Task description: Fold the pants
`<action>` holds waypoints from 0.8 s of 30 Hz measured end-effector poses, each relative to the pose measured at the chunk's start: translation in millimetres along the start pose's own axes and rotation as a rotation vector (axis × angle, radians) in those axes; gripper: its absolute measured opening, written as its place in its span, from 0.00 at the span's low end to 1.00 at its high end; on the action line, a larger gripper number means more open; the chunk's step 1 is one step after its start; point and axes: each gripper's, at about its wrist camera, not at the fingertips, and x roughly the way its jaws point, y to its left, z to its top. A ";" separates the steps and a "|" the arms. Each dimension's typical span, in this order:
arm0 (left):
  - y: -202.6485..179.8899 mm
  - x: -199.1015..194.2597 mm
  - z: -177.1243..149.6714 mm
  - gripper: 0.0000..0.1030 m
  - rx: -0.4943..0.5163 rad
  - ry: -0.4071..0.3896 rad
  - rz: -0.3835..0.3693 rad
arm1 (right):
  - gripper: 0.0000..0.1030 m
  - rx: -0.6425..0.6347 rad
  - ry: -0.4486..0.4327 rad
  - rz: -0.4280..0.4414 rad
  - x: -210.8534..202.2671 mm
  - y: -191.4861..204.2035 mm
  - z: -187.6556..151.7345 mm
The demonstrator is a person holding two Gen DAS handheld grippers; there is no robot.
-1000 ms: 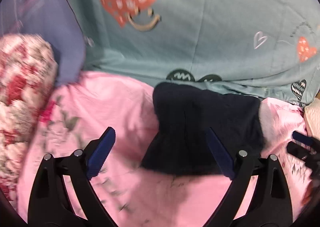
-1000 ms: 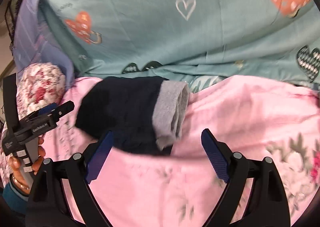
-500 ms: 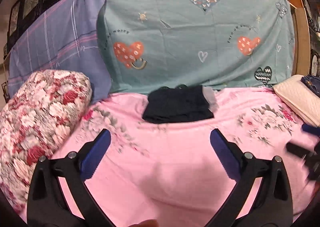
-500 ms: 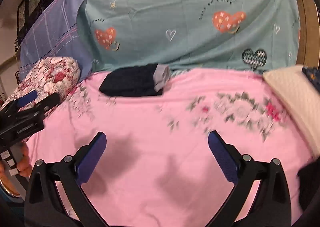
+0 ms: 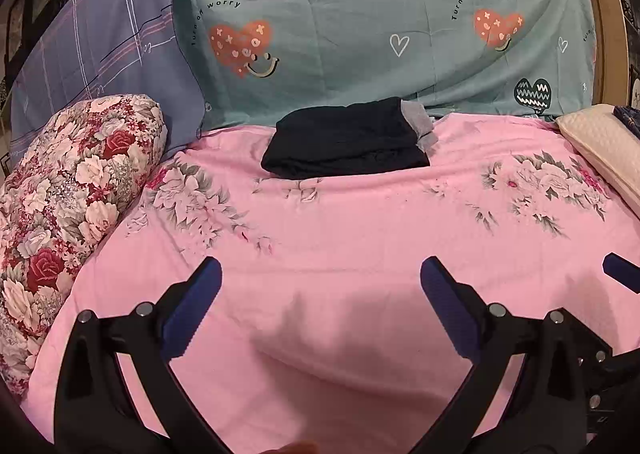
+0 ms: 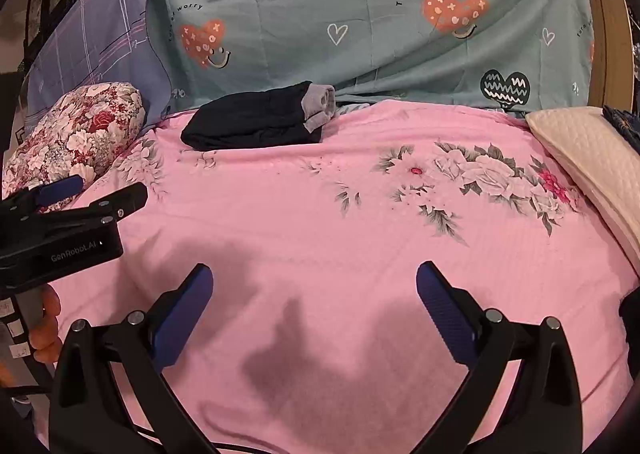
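Note:
The dark pants [image 5: 348, 144] lie folded into a compact rectangle at the far edge of the pink floral bed sheet [image 5: 340, 238], a grey waistband at their right end. In the right wrist view the same folded pants [image 6: 256, 122] rest against the teal heart-print cover. My left gripper [image 5: 320, 290] hangs open over the near part of the sheet, well short of the pants, nothing between its fingers. My right gripper [image 6: 314, 294] is also open and empty, equally far back. The left gripper's body appears at the left edge of the right wrist view, held by a hand [image 6: 46, 328].
A teal heart-print cover [image 5: 380, 34] and a purple plaid pillow [image 5: 104, 54] stand behind the pants. A red floral bolster [image 5: 68, 198] lies at the left. A cream quilted pillow [image 5: 604, 146] sits at the right edge. A wooden bed frame [image 5: 614, 34] rises behind it.
Both grippers have pulled back from right at the folded pants to the near side of the bed. The pants stay folded at the far edge. Both grippers remain open.

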 end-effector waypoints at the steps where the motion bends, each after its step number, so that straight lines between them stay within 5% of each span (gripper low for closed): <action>1: 0.1 1.2 0.1 0.98 0.001 0.006 -0.001 | 0.99 0.010 0.005 0.003 1.0 -1.6 -0.1; 15: -7.9 2.4 -3.1 0.98 0.039 0.006 0.015 | 0.99 0.017 0.033 0.015 5.0 -2.8 -1.5; 24: 0.8 -2.6 -4.0 0.98 -0.024 0.005 -0.104 | 0.99 0.021 0.048 0.015 7.7 -3.5 -2.2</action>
